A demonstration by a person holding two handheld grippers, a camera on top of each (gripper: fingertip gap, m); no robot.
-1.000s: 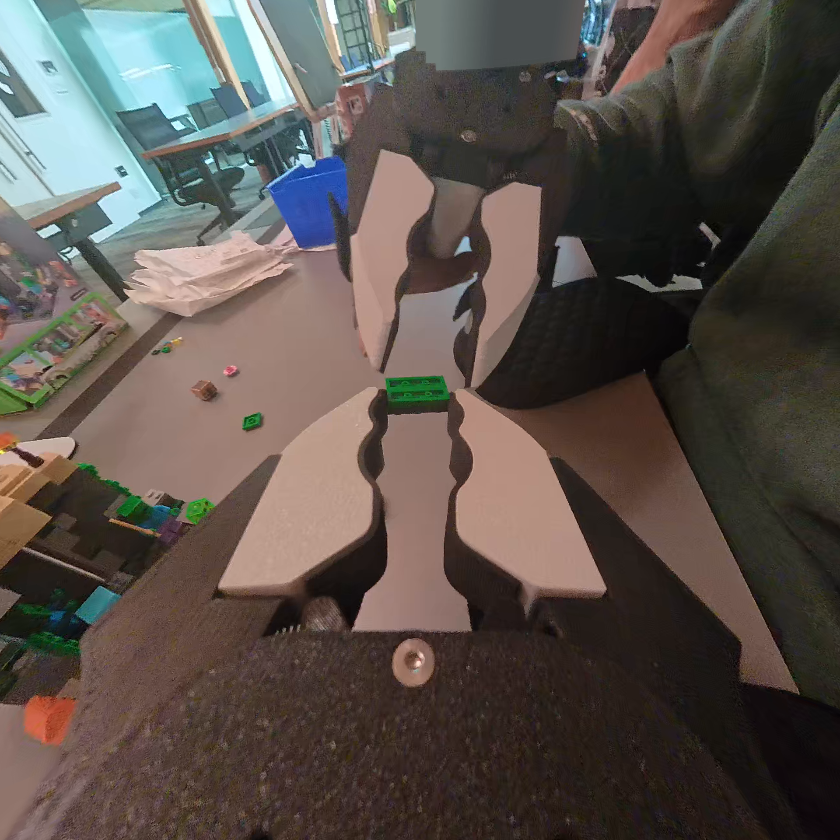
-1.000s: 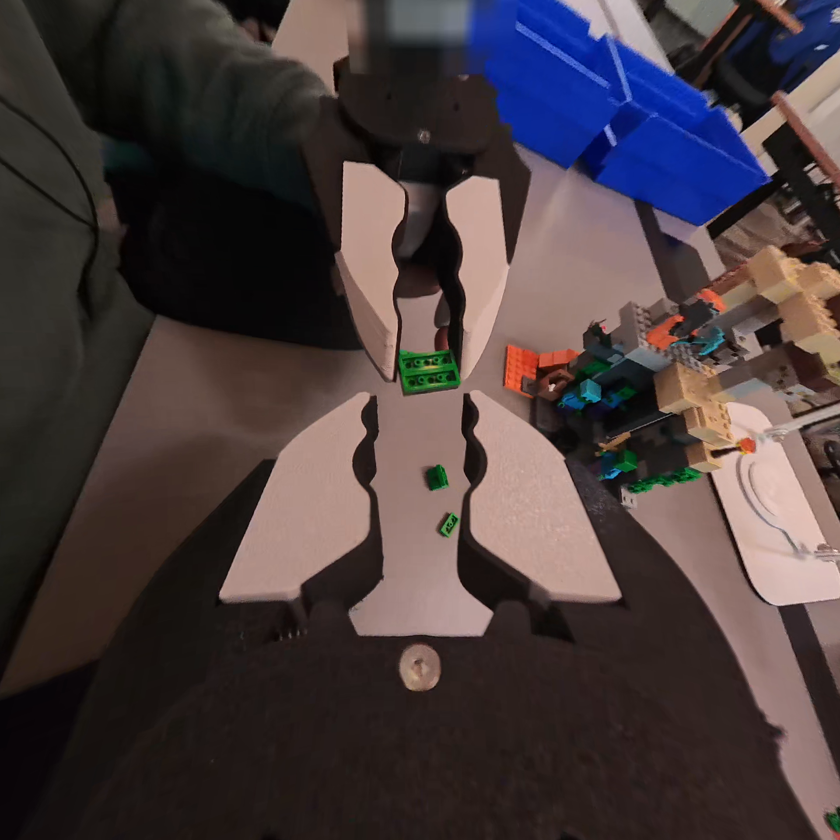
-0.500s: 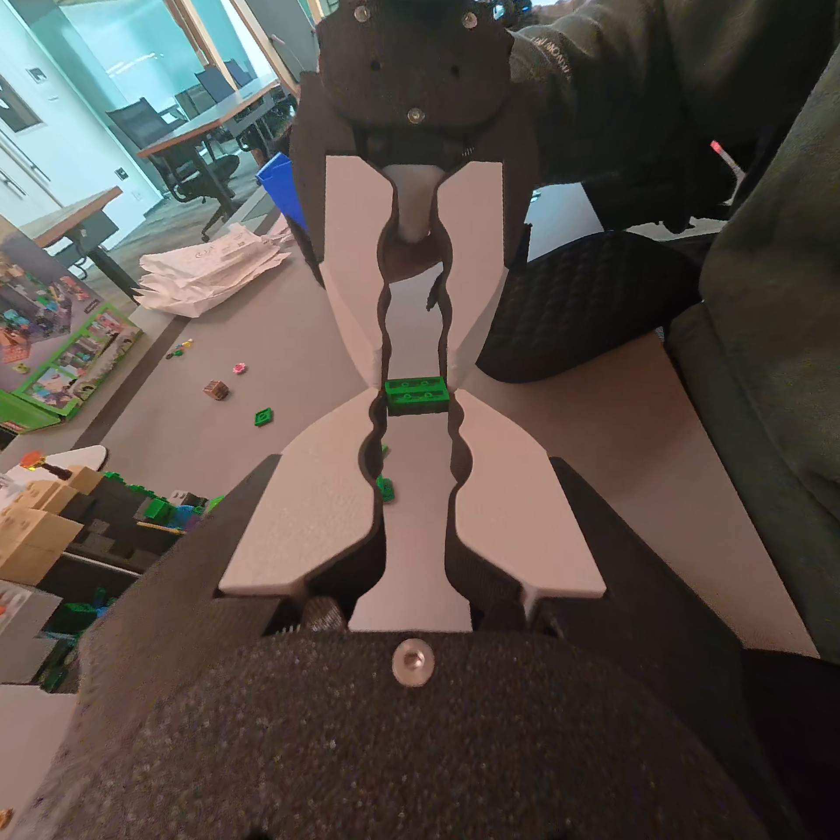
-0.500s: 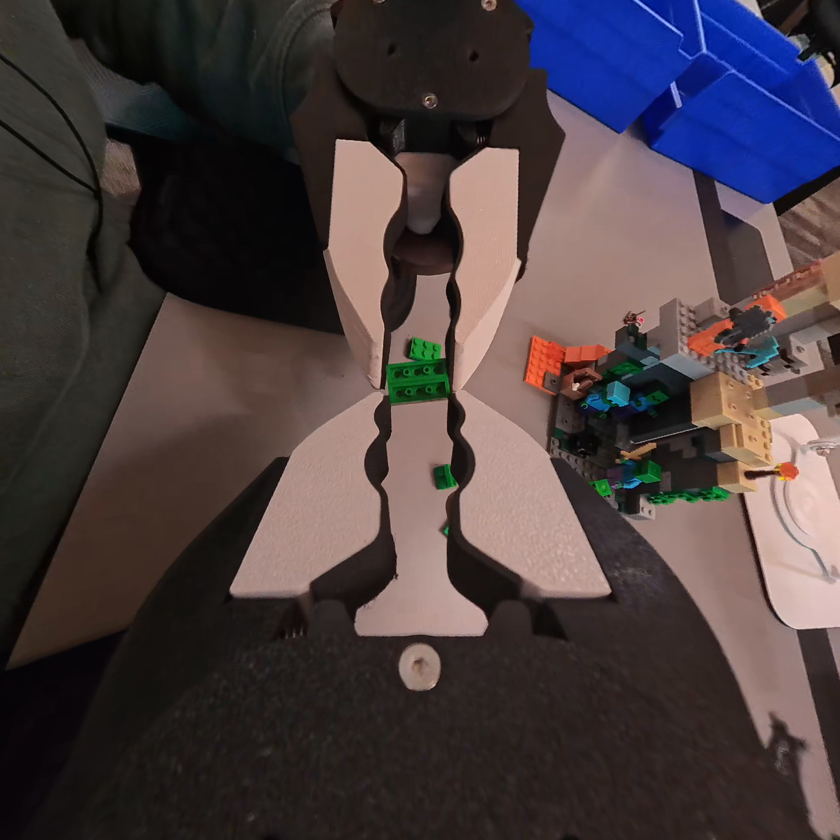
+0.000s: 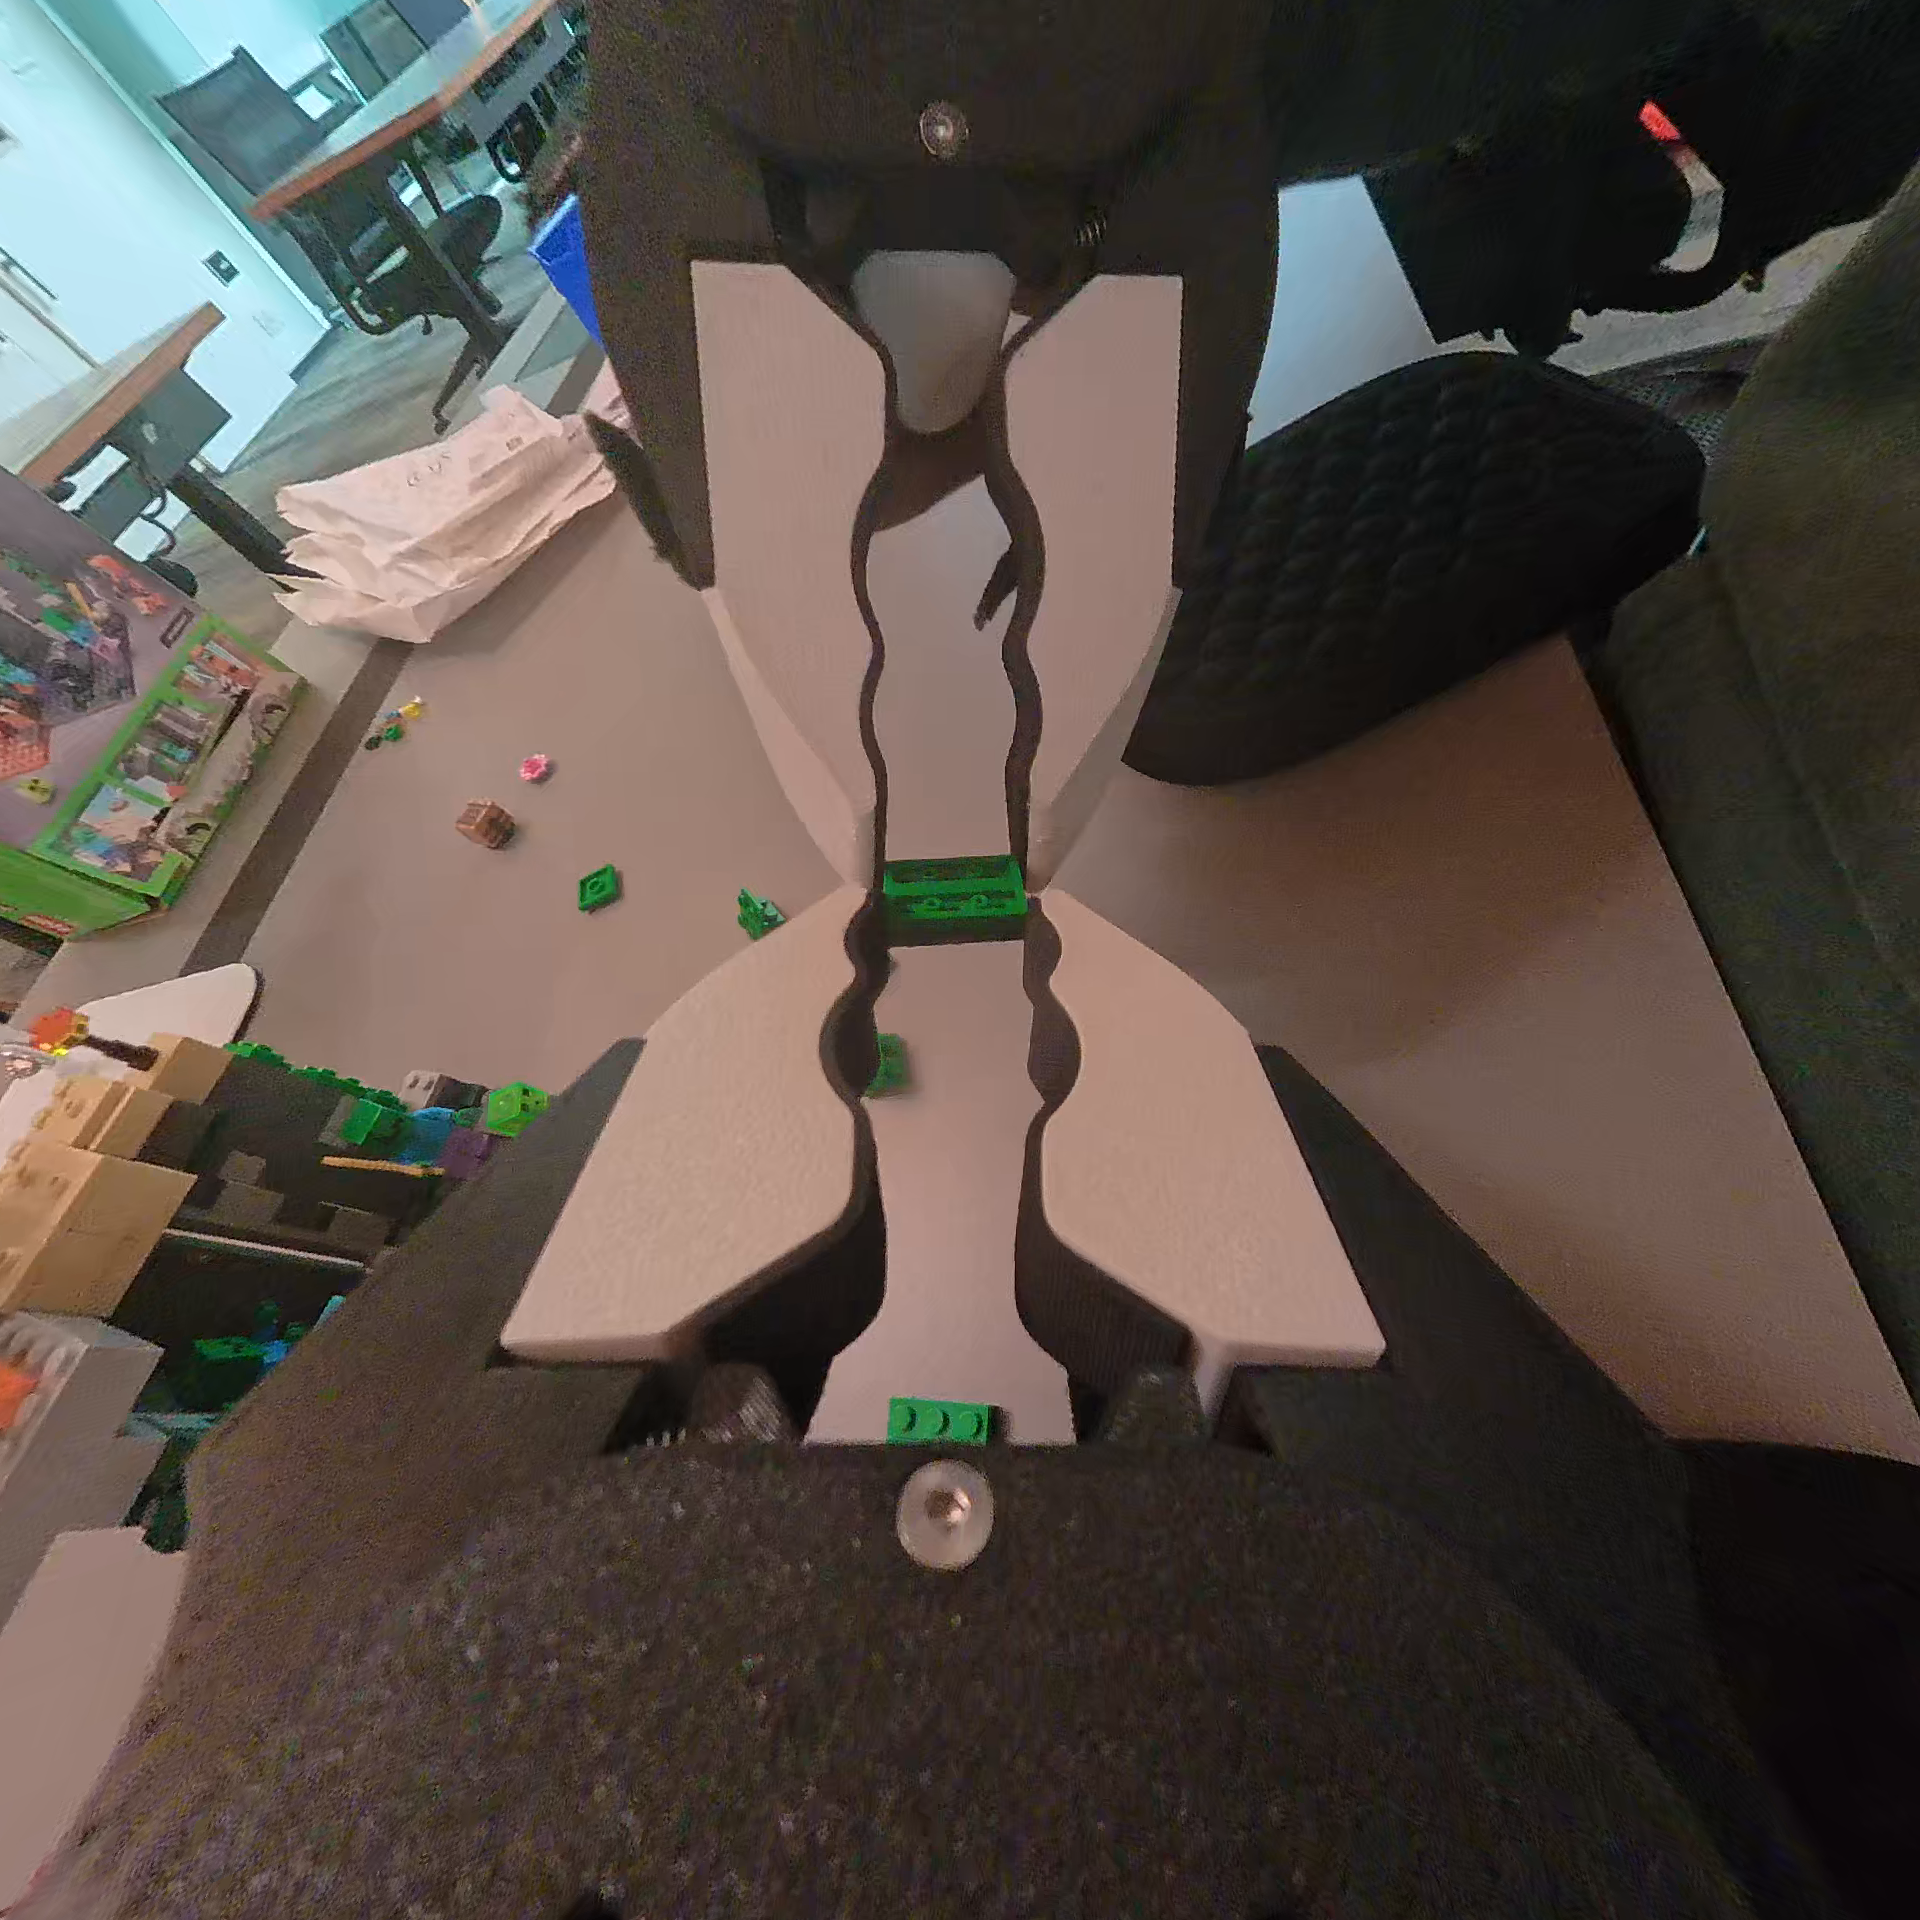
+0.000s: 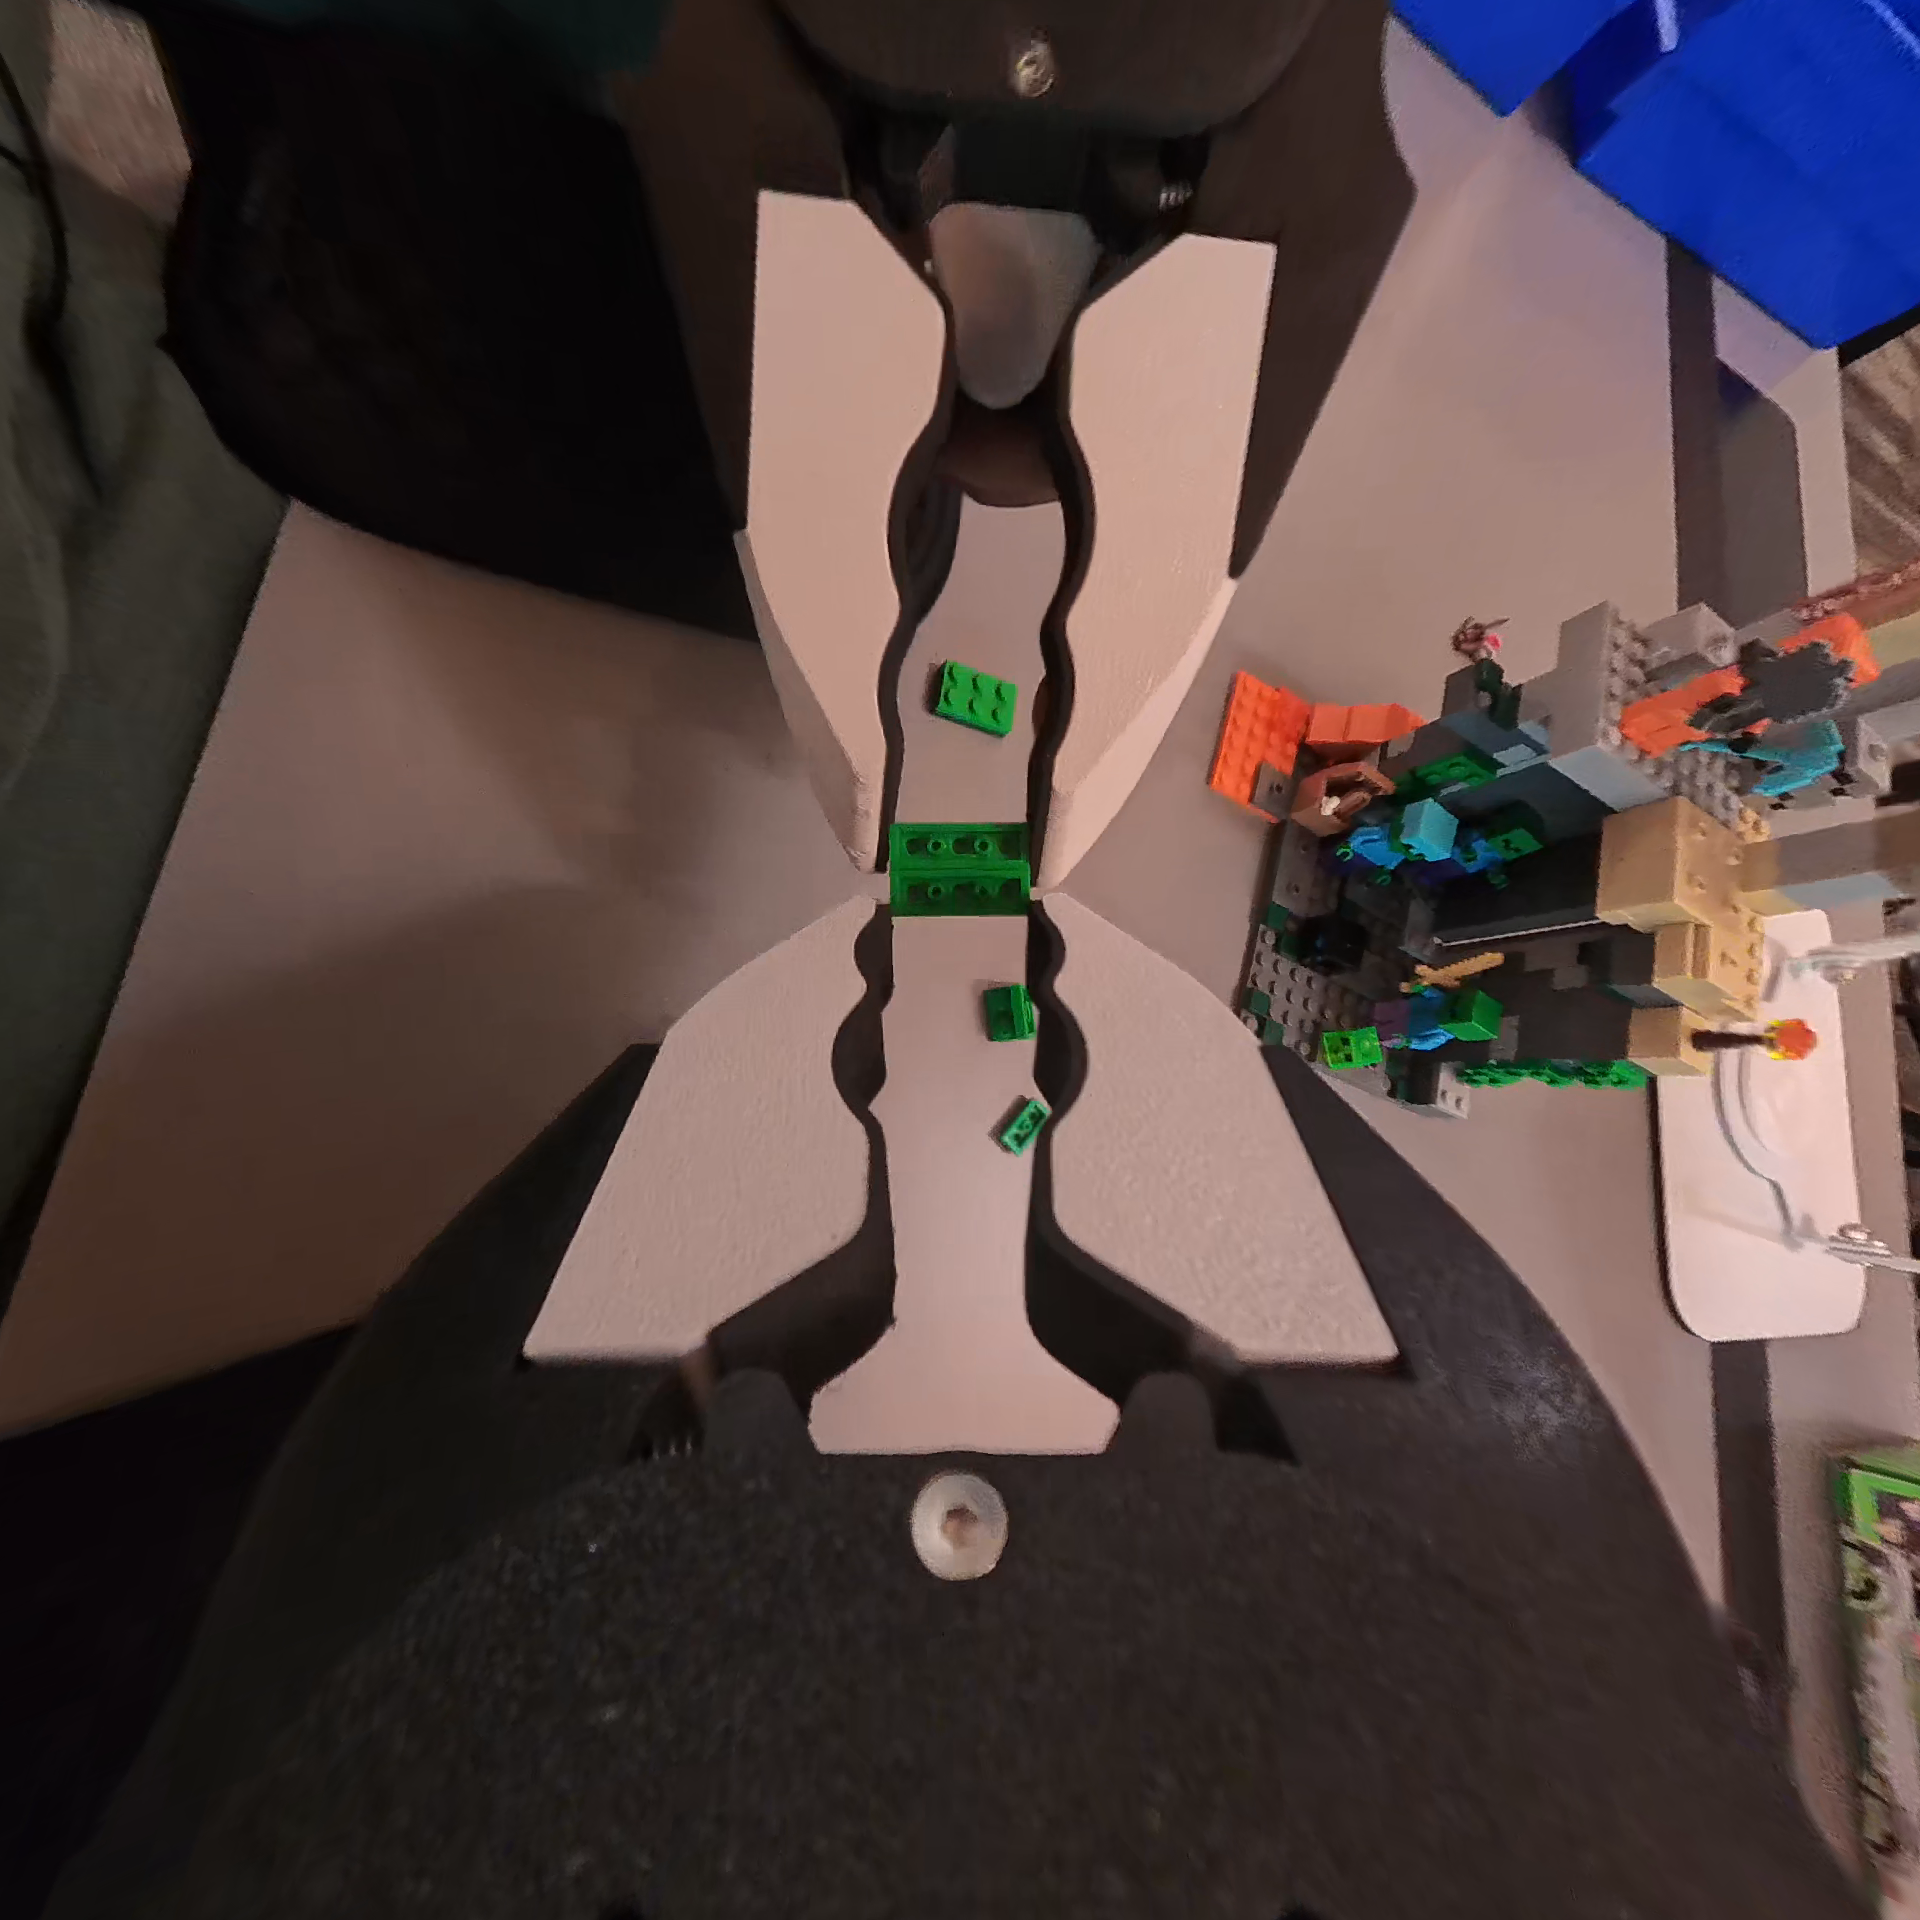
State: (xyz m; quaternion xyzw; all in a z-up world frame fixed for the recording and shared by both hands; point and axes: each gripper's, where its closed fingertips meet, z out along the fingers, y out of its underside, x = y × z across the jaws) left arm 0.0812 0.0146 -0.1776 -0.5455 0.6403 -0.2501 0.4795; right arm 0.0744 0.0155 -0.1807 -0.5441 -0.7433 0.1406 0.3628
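Left wrist view: the left hand-held gripper clamps a green brick at its fingertips, tip to tip with the right hand-held gripper facing it, whose fingertips close on a second green brick pressed against the first. Below lies the grey bench, with a small green piece between the left fingers, a green plate near the gripper base, loose bits and a stack of white papers farther left.

Right wrist view: the right hand-held gripper and left hand-held gripper meet, each gripping one of the two joined green bricks, the green brick and the second green brick. A brick-built model stands to the right, blue bins beyond.
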